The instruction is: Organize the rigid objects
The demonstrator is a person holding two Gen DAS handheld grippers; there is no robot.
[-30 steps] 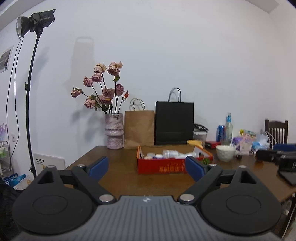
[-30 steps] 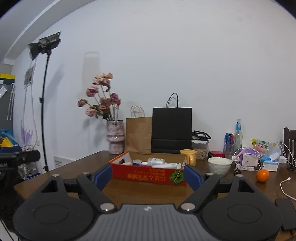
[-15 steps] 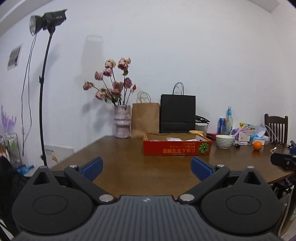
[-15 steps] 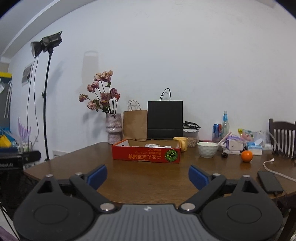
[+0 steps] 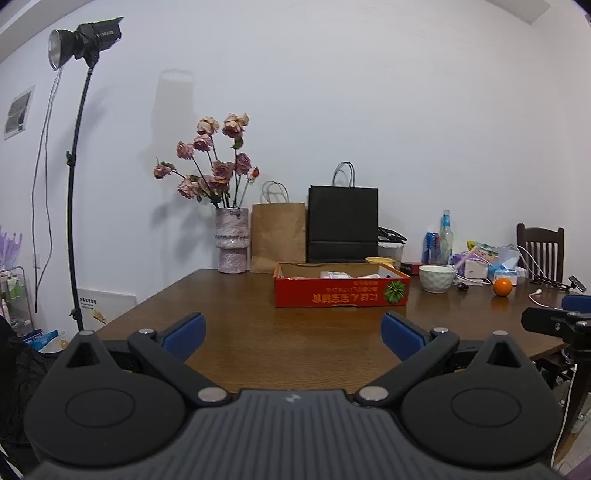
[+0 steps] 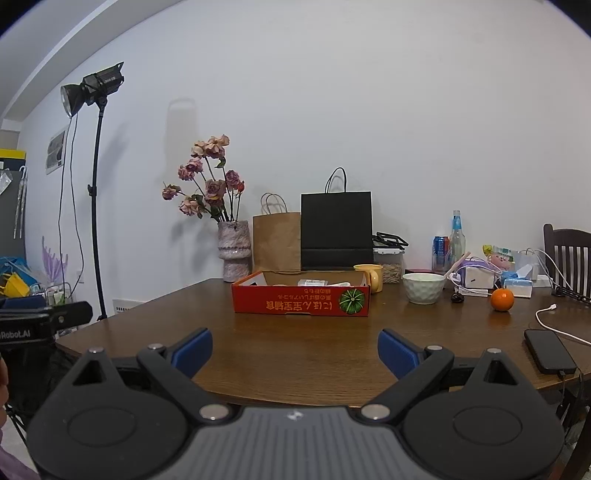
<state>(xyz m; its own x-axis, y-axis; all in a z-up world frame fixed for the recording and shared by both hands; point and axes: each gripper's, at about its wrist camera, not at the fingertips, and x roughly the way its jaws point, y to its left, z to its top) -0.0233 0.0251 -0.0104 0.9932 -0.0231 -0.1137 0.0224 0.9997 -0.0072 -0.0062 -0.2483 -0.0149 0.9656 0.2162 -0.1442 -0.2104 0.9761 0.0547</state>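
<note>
"Robot.AI" in white on black left gripper (image 6: 26, 325); inverted yellow characters on red cardboard box (image 6: 301, 303), illegible.

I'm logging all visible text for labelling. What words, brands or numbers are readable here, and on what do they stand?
"Robot.AI": white letters on the left gripper's black body, cut off at the frame edge in the right wrist view.
Red box: orange characters printed upside down, not readable.
Studio light: small white lettering, too blurred.
Can, bottle, wall poster: too small to read.
</note>
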